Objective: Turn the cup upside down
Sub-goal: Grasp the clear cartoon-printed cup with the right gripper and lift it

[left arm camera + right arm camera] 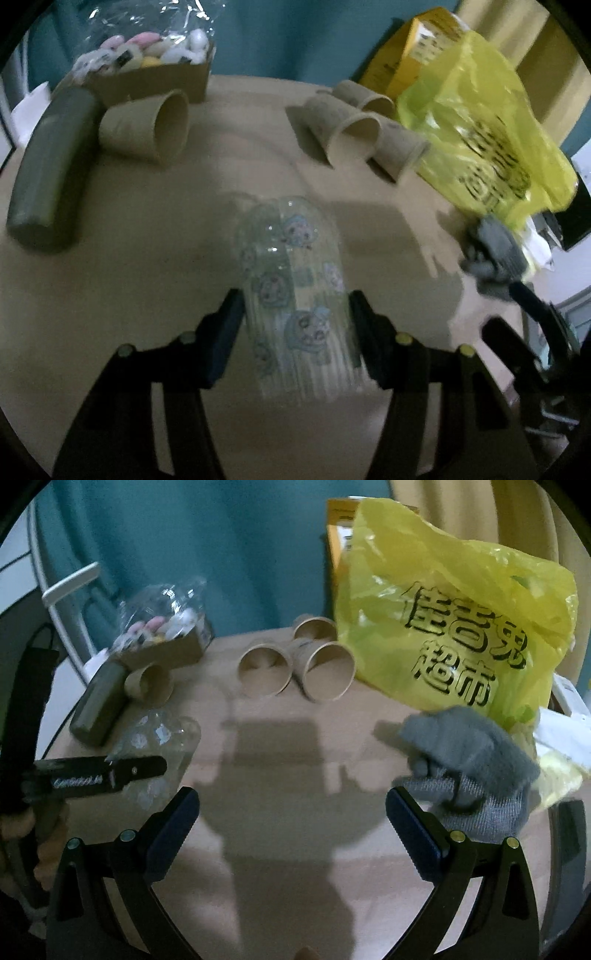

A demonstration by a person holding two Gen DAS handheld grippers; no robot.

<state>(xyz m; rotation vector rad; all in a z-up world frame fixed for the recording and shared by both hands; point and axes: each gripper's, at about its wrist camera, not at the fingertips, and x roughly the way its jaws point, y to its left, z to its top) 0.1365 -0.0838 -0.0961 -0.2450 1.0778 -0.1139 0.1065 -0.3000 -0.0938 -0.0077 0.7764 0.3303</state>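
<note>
A clear plastic cup (295,291) printed with blue cartoon figures lies between the fingers of my left gripper (295,306), which is shut on its sides. Its domed end points away from the camera over the tan table (147,258). In the right wrist view the cup (159,738) shows at the left with a left gripper finger (110,771) across it. My right gripper (291,805) is open and empty above the table's middle.
Several brown paper cups lie on their sides: one (147,125) at the back left, three (362,129) at the back right. A dark green cylinder (51,166), a snack box (147,59), a yellow plastic bag (454,627) and a grey glove (469,760) surround them.
</note>
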